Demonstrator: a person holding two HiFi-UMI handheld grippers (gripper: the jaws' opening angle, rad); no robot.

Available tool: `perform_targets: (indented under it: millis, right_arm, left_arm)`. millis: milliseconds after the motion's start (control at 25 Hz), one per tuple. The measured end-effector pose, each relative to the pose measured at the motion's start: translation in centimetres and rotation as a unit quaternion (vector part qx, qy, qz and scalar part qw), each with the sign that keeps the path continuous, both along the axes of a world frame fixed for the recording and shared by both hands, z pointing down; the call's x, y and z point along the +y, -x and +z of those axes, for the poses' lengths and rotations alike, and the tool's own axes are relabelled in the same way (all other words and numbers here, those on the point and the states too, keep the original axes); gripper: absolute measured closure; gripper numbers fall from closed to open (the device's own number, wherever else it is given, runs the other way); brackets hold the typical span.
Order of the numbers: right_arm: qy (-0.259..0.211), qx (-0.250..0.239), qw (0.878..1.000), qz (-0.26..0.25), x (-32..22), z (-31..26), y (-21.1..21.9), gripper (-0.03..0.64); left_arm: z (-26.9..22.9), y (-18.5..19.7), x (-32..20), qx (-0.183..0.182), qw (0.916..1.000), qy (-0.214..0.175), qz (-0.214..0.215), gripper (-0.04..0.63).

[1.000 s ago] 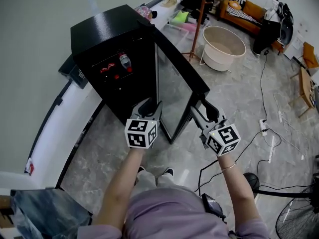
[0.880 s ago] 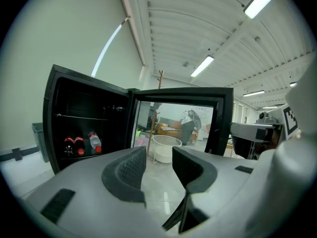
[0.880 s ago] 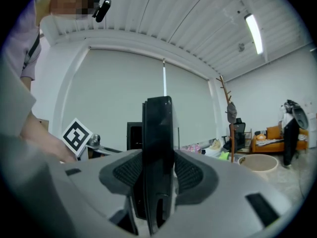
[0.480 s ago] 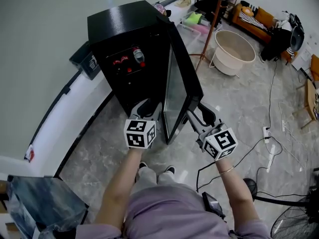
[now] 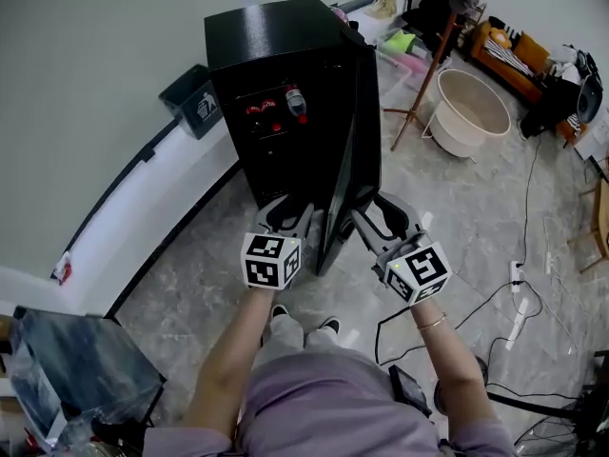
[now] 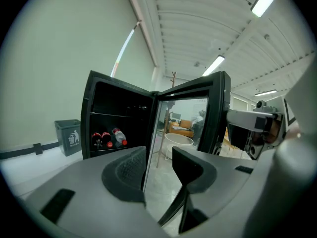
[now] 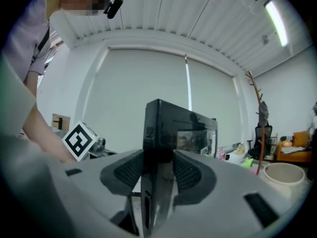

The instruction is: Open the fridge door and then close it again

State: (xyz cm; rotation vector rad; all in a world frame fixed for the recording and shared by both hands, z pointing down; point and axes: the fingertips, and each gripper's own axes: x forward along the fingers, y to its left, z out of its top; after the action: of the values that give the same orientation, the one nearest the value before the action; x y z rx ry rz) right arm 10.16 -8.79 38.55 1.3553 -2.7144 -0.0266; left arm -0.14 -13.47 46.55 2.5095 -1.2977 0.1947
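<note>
A black mini fridge (image 5: 276,36) stands against the wall, its glass door (image 5: 347,174) partly open and seen nearly edge-on. Red-capped bottles (image 5: 285,103) lie on a shelf inside. My right gripper (image 5: 376,219) is shut on the door's free edge (image 7: 158,128), with a pad pressed on each face. My left gripper (image 5: 287,215) hovers just left of the door, by the fridge opening. Its jaws stand open with nothing between them. In the left gripper view the open door (image 6: 218,113) and the bottles (image 6: 111,138) show beyond the left gripper (image 6: 158,170).
A grey waste bin (image 5: 197,108) sits left of the fridge by the wall. A beige tub (image 5: 473,112) and a coat stand (image 5: 423,65) are to the right behind the door. Cables (image 5: 495,293) trail over the marble floor at the right.
The door has swung in toward the fridge body, from wide open to a narrow angle. My right gripper rode along on its edge, and the left gripper moved beside it.
</note>
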Motion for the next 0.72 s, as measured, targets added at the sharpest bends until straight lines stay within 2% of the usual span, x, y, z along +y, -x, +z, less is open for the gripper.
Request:
perform_targets:
  millis: [360,720]
  right_arm:
    - [-0.004,0.005,1.0,-0.028,-1.8,0.1,4.4,0.408]
    - [-0.004,0.004,0.999,-0.041,-3.8,0.2,8.5,0.402]
  left_arm:
    - [0.6,0.7,2.0,-0.009,0.9994,-0.021,0.028,0.444]
    - [1.5,2.5,2.3,-0.001,0.9994,-0.007,0.033,0.445]
